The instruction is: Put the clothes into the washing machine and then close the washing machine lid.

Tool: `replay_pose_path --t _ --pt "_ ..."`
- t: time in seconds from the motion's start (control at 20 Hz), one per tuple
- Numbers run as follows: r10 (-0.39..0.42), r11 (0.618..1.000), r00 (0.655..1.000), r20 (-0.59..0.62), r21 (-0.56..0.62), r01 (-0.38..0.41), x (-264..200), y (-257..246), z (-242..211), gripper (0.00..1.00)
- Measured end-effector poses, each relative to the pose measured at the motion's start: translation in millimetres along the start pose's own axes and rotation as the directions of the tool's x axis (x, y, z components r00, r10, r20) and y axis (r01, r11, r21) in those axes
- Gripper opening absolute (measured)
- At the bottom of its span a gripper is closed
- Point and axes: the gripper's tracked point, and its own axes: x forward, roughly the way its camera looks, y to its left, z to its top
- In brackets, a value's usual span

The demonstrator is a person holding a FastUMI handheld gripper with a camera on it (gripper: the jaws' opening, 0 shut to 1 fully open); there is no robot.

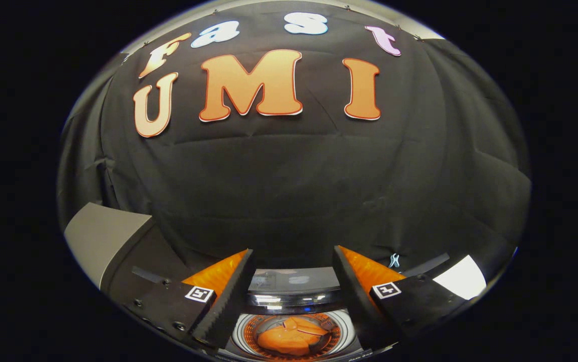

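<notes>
Apparently a staged recording booth: black cloth wall [294, 186] behind a top-loading washing machine [294, 306].

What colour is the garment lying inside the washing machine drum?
Orange, seen in the gripper view: the garment lies in the drum, between the open fingers.

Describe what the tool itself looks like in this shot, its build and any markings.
The tool has two wedge-shaped fingers with serrated inner edges, each on a dark block with screw heads. Each block carries a small square black-and-white marker. The fingers stand apart, nothing between them.
</notes>
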Motion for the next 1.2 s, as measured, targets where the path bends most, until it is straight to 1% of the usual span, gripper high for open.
replay_pose_path --t 0.45,0.7,0.85,1.0,1.2 --pt "-0.002 1.0 0.999 -0.035 0.007 0.003 -30.6 -0.5 -37.5 0.98" --pt "-0.022 1.0 0.99 -0.138 0.006 0.023 -42.9 -7.1 -93.5 0.98" --pt "-0.026 0.999 0.984 -0.176 0.022 0.03 -46.2 -6.9 -116.8 0.99" --pt "-0.027 0.999 0.981 -0.19 0.028 0.033 -49.8 -4.9 -125.4 0.98" --pt "-0.017 0.999 0.986 -0.164 0.043 0.024 -59.4 0.4 -114.8 0.99"
